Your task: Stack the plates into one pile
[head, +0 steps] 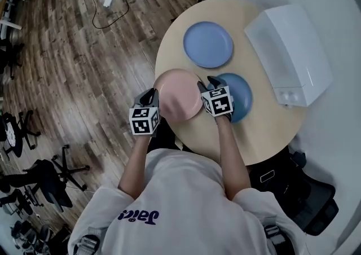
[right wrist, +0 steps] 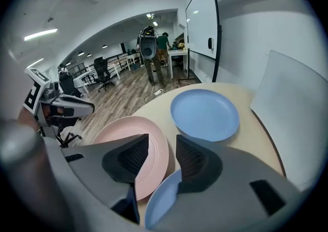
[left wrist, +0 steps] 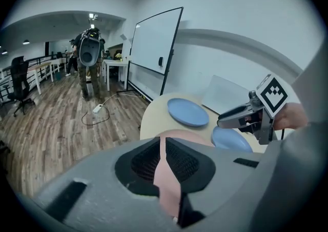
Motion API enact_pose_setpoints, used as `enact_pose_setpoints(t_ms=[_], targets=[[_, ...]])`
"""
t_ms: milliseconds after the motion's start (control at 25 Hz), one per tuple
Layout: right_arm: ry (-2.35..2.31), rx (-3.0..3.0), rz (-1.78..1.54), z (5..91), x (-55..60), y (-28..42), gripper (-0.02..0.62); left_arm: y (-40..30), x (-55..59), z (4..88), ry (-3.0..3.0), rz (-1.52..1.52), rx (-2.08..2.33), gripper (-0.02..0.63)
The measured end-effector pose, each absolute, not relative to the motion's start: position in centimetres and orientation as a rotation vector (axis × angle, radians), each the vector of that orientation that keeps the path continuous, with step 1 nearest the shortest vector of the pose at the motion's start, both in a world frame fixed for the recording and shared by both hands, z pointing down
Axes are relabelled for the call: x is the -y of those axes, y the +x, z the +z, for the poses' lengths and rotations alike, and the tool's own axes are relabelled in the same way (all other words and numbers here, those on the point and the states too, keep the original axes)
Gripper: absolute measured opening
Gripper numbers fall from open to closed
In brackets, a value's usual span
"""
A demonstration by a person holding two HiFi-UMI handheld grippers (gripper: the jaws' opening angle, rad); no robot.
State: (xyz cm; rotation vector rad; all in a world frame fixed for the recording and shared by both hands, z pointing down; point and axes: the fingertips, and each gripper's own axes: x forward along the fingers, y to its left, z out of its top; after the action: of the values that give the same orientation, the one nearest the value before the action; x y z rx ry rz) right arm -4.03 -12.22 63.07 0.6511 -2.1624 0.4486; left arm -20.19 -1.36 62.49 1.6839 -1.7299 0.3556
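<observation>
Pink round plate (head: 177, 95) is pinched at its left rim between the fingers of the left gripper (head: 152, 97). They are closed down on it, so only a thin pink strip shows between them. The plate's far side lies over the round beige surface (head: 265, 135); whether it rests there or hangs clear I cannot tell. The right gripper (head: 206, 84) has its fingers well apart above the plate's opposite rim and grips nothing; whether they touch it is unclear. Just right of those fingers lies a darker blue round plate (head: 241, 93), partly covered by that gripper's marker cube. Beyond both sets of fingertips sits a light blue round plate (head: 207, 44), apart from the other two. Both bare forearms (head: 231, 158) reach forward, roughly parallel, flanking the pink plate.
</observation>
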Motion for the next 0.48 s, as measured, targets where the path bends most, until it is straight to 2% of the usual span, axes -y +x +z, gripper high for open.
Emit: enact_pose_setpoints(t_ms=[120, 280, 480], targets=[[0.587, 2.111, 0.419, 65.3, 12.6, -4.7, 0.164, -20.9, 1.1, 65.2, 1.626, 0.362, 1.676, 0.027], [0.523, 2.021, 0.359, 68.0, 12.9, -5.7, 0.164, -21.2, 1.1, 67.7, 1.584, 0.337, 1.561, 0.152], [0.497, 1.914, 0.332, 70.7, 13.1, -6.1, 0.164, -21.4, 0.5, 70.8, 1.516, 0.337, 1.472, 0.169]])
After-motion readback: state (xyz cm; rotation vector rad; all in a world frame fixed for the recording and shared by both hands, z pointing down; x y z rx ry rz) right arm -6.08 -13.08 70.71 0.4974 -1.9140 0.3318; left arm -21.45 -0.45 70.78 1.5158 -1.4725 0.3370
